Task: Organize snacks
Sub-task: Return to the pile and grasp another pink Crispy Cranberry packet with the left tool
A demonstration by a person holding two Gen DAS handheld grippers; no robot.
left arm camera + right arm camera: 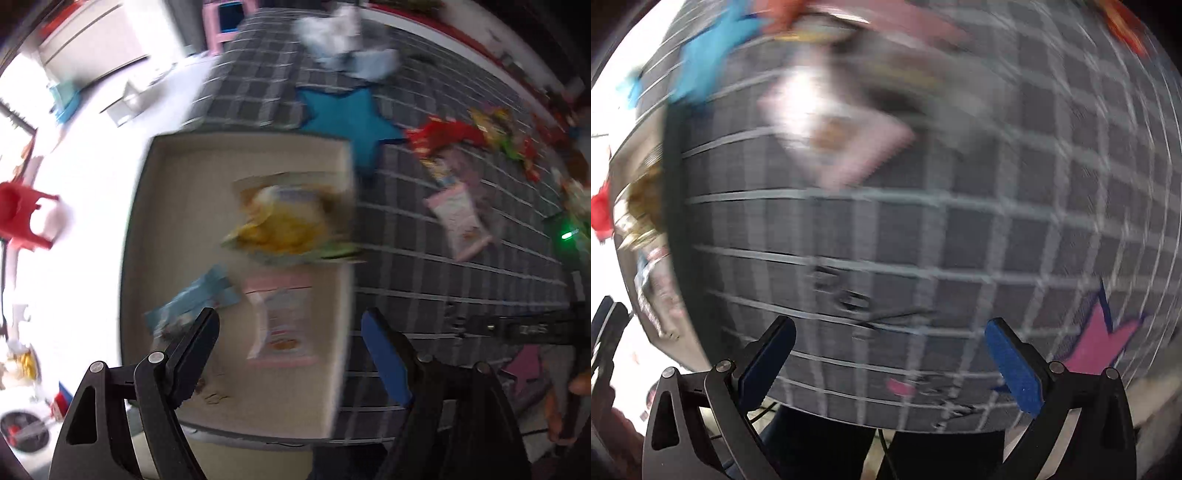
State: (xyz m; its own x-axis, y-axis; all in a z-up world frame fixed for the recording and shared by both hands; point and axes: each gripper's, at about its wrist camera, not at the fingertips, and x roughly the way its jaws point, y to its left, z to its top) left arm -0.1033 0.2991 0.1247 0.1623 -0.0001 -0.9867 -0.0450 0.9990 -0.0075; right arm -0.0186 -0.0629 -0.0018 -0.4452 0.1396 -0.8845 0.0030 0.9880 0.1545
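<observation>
The left gripper (pixel 291 350) hangs with jaws spread and holding nothing over the box (pixel 162 206), which sits at the cloth's (pixel 424 258) left edge. Yellow (pixel 284 221), pink (pixel 284 325) and blue (pixel 192 306) packets lie inside. More snacks (pixel 458 218) lie right. The right gripper (pixel 890 354), also spread, is above bare cloth; its blurred view probably shows a pink packet (pixel 834 129) ahead.
</observation>
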